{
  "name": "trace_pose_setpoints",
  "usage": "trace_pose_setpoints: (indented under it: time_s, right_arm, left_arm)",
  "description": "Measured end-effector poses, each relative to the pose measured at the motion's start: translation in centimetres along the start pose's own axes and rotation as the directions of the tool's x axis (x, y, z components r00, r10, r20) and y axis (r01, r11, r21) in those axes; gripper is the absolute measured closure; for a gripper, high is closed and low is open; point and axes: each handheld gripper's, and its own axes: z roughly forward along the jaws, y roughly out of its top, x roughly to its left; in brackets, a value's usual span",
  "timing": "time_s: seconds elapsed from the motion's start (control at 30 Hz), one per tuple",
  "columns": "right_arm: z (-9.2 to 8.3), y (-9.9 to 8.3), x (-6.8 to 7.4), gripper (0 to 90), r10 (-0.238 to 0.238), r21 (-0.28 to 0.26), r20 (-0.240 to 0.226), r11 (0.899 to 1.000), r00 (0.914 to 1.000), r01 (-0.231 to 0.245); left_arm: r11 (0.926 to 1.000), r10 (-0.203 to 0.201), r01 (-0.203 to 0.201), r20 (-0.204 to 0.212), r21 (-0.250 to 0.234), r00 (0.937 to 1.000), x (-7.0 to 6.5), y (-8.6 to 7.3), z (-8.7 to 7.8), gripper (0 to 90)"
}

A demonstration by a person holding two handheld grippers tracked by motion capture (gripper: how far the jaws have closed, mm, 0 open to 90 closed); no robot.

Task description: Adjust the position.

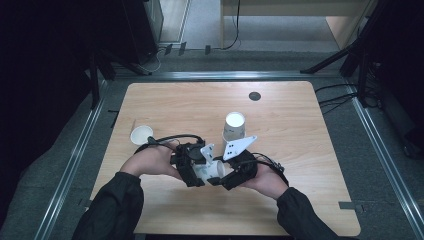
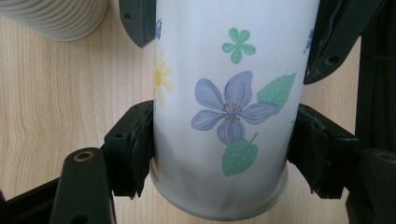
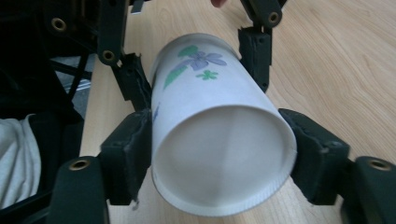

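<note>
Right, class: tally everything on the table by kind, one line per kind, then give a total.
Flowered paper cup, held between both hand-held grippers (left, right): 1
Upside-down ribbed white cup: 1
Small white cup lying on its side: 1
Dark round disc set in the table: 1
Hand-held grippers: 2
Total: 6

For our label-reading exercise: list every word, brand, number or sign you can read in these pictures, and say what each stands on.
No readable text anywhere.
Flowered paper cup: printed flowers and leaves, no words or numbers.
Upside-down white cup: no lettering visible.
Small white cup: no lettering visible.
Wooden table: no labels or marks to read.
</note>
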Motion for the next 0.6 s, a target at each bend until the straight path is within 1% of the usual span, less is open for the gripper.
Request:
trace_pose_setpoints:
  time_s: [0.03,0.07,0.17,0.23,0.27,0.33,0.37,0.4,0.43,0.47,0.5,0.57,0.6]
  right_arm:
    - [0.0,0.0,0.1,31.7,0.002,0.000,-0.005,1.000,1.0000,-0.002]
    - [-0.1,0.1,0.1,31.9,-0.004,-0.001,-0.003,1.000,1.0000,0.004]
    - [-0.1,0.1,0.1,33.3,0.001,0.006,-0.012,1.000,0.9999,-0.001]
    - [-0.2,0.1,0.1,34.1,0.004,0.007,-0.024,1.000,0.9997,-0.004]
    - [-0.3,0.2,0.1,34.1,-0.005,0.007,-0.019,1.000,0.9998,0.005]
    - [-0.5,0.3,0.1,34.1,0.001,0.004,-0.019,1.000,0.9998,-0.001]
    - [-0.6,0.4,0.1,34.2,-0.008,-0.004,-0.014,1.000,0.9999,0.008]
    - [-0.8,0.4,0.1,34.2,-0.004,-0.005,-0.010,1.000,0.9999,0.004]
    - [-1.0,0.4,0.1,34.2,0.005,-0.006,-0.013,1.000,0.9999,-0.005]
    - [-1.2,0.4,0.0,34.2,0.007,-0.011,-0.008,1.000,0.9999,-0.007]
    - [-1.3,0.4,-0.2,34.2,0.000,-0.018,-0.007,1.000,1.0000,0.000]
    - [-1.8,0.4,-0.2,34.2,0.013,-0.024,-0.004,1.000,0.9999,-0.013]
    - [-1.9,0.3,-0.3,34.1,0.016,-0.028,-0.006,0.999,0.9999,-0.016]
  left_arm:
    - [1.0000,-0.006,0.006,0.002,-0.005,1.0000,0.0,0.0,0.0,28.5]
    - [1.0000,-0.001,0.001,0.003,-0.005,1.0000,0.0,-0.1,0.0,28.5]
    - [0.9998,0.013,-0.013,0.004,-0.017,0.9999,0.0,-0.3,0.0,28.2]
    - [0.9995,0.019,-0.019,0.012,-0.026,0.9997,0.1,-0.4,-0.1,27.1]
    - [0.9993,0.008,-0.008,0.015,-0.036,0.9999,0.1,-0.5,-0.1,26.6]
    - [0.9981,-0.011,0.013,0.029,-0.060,0.9995,0.4,-0.5,-0.3,24.1]
    - [0.9979,-0.014,0.016,0.027,-0.064,0.9995,0.4,-0.6,-0.3,18.9]
    - [0.9973,-0.026,0.028,0.023,-0.068,0.9994,0.5,-0.6,-0.2,15.6]
    - [0.9965,-0.031,0.033,0.022,-0.076,0.9993,0.6,-0.8,-0.2,13.0]
    - [0.9958,-0.032,0.034,0.019,-0.086,0.9993,0.7,-0.9,-0.2,12.4]
    - [0.9937,-0.044,0.046,0.019,-0.102,0.9988,0.9,-1.1,-0.2,11.8]
    - [0.9886,-0.066,0.069,0.028,-0.134,0.9975,1.2,-1.4,-0.2,8.7]
    - [0.9860,-0.077,0.081,0.034,-0.146,0.9965,1.3,-1.6,-0.3,8.6]
